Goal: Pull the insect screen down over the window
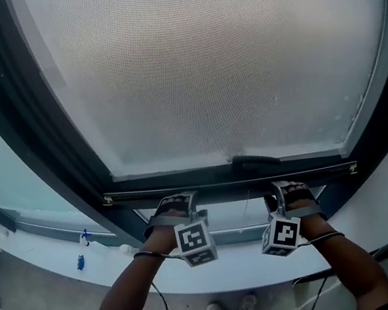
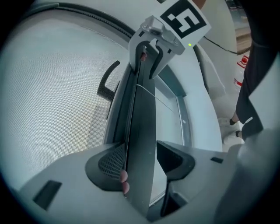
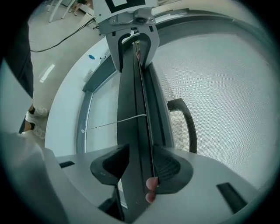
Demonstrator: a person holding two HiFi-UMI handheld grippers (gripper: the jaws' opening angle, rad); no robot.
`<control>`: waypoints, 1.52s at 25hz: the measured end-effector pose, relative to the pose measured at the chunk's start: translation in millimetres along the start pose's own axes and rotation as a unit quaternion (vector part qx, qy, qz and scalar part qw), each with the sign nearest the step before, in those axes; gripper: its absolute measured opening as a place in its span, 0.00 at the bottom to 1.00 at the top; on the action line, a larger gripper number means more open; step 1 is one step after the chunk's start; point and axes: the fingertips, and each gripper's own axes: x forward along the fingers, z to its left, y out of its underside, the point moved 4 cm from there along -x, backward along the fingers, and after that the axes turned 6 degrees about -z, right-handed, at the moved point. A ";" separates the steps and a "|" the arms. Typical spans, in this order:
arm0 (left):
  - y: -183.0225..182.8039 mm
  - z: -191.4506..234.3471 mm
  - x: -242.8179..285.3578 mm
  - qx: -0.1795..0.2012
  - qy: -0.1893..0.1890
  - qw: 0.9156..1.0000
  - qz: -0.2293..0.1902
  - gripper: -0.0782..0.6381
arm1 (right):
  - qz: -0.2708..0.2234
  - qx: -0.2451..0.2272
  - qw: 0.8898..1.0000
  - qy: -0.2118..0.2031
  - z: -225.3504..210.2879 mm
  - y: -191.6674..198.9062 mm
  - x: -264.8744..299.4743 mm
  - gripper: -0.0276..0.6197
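The insect screen (image 1: 214, 58) of pale mesh covers most of the window. Its dark bottom bar (image 1: 228, 182) runs level just above the lower frame. My left gripper (image 1: 174, 210) and right gripper (image 1: 288, 193) hold this bar from below, about a hand's width to each side of its middle. In the left gripper view the bar (image 2: 142, 127) passes between the jaws of the left gripper (image 2: 141, 164), which is shut on it. The right gripper (image 3: 139, 164) is shut on the bar (image 3: 135, 113) in the same way. A black handle (image 3: 186, 118) sticks out beside the bar.
The dark window frame (image 1: 33, 127) curves around the screen. A white sill (image 1: 62, 248) runs below it, with a small blue object (image 1: 81, 262) on it. A thin white cord (image 3: 113, 122) crosses the glass under the bar. Cables trail from both grippers toward the floor.
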 end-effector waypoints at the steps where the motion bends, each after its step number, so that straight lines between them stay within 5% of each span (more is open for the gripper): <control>1: -0.3 0.7 0.5 -0.001 0.002 1.000 0.001 0.43 | 0.002 0.002 1.000 -0.001 -0.6 -0.2 0.6 0.32; 22: 6.5 2.9 -1.6 -0.016 0.016 0.999 0.026 0.41 | -0.010 0.002 1.000 -0.011 -14.3 -0.4 -0.2 0.24; 30: -10.6 11.7 -23.3 -0.091 -0.010 0.995 -0.029 0.36 | -0.037 0.071 0.997 0.020 -29.6 -10.4 -27.5 0.24; 34: -14.5 22.2 -43.1 -0.176 -0.043 0.981 -0.074 0.23 | -0.065 0.141 0.986 0.055 -46.3 -20.9 -47.6 0.17; 38: -10.8 23.0 -68.5 -0.298 -0.086 0.942 -0.130 0.15 | -0.097 0.224 0.962 0.120 -64.2 -31.3 -69.2 0.08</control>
